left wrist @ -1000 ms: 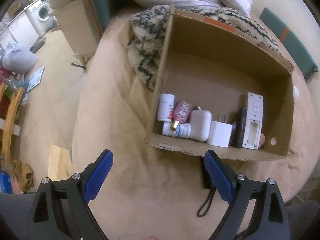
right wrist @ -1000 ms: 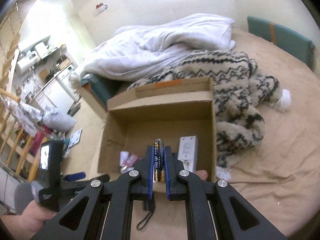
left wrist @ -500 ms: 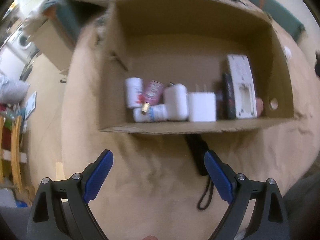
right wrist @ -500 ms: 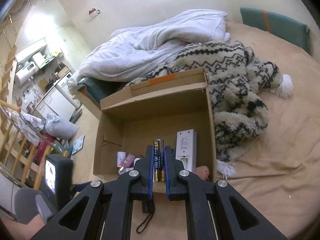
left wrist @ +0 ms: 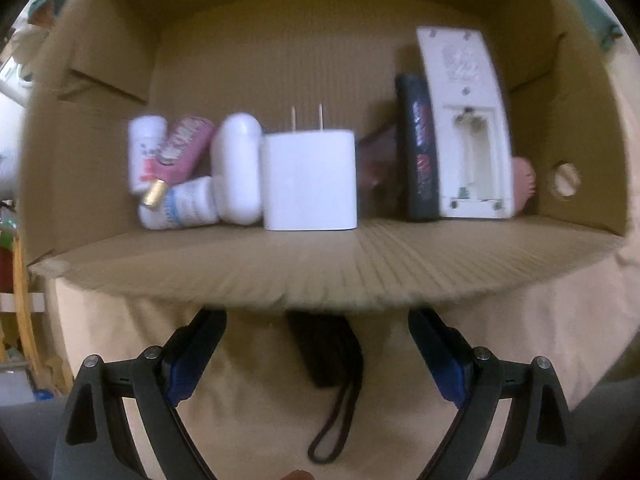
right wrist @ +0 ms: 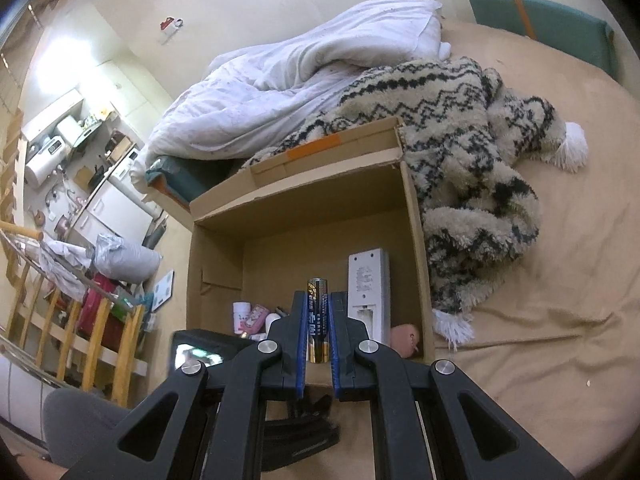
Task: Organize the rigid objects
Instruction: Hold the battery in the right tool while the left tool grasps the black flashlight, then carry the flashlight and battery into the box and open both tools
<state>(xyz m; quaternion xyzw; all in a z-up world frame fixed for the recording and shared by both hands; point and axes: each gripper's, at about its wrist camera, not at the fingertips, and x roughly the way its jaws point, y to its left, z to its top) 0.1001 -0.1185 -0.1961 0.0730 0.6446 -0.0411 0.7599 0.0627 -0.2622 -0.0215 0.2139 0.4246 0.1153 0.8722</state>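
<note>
An open cardboard box sits on a tan bed. It holds a white charger plug, a white case, white bottles, a pink tube, a black bar and a white remote with its battery bay open. A black device with a wrist strap lies on the bed against the box front. My left gripper is open and empty, straddling that device. My right gripper is shut on a black-and-gold battery, held upright above the box's near edge.
A patterned shaggy blanket lies right of and behind the box, with a white duvet beyond it. The bed's left edge drops to a floor with wooden railings and clutter. A small pink figure sits in the box's right corner.
My left gripper has moved forward and down close to the box front, now straddling the black device. My right gripper with the battery has shifted a little closer over the box.
</note>
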